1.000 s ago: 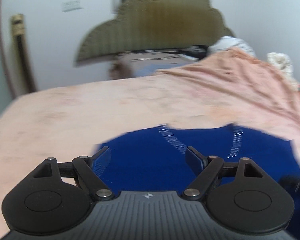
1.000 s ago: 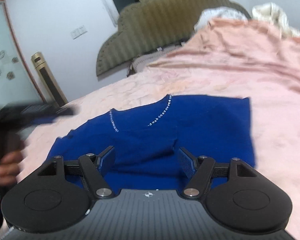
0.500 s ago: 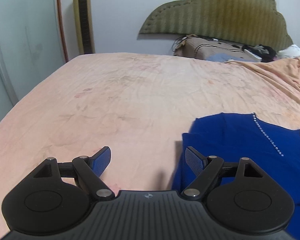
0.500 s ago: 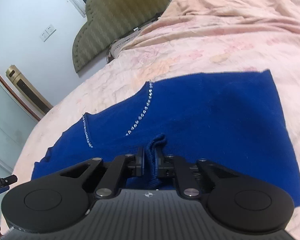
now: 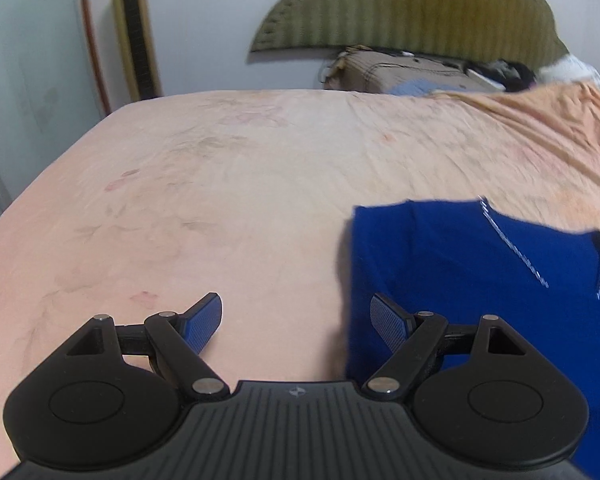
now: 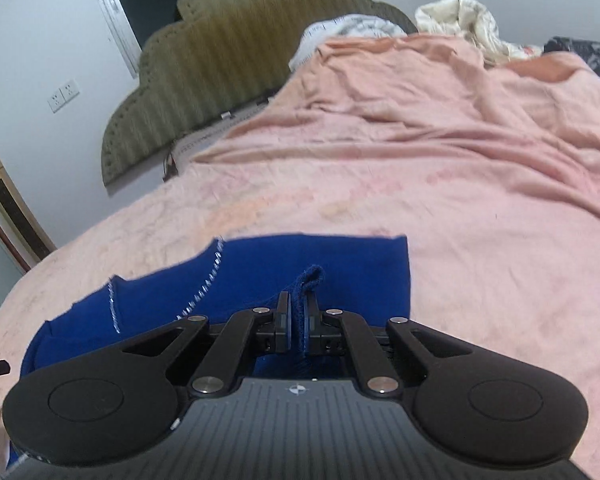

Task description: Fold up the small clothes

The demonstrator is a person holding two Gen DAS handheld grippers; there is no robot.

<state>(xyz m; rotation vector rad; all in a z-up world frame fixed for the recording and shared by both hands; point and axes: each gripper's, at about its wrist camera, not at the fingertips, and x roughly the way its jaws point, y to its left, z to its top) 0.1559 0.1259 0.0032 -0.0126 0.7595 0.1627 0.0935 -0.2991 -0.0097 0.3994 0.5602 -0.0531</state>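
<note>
Two grippers are ours: the right gripper point(image 6: 298, 322) is clamped on a raised fold of the blue top point(image 6: 352, 264), which lies flat on the pink bedsheet point(image 6: 480, 240). Our left gripper point(image 5: 296, 320) gapes wide over bare sheet, its right finger at the top's left edge, holding nothing.

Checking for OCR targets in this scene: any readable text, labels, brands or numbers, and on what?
No readable words or numbers in either view.
Left hand-held gripper: a small emblem on its body, no letters.
Right hand-held gripper: the same emblem, no letters.
Blue garment: rhinestone trim only, no print.
</note>
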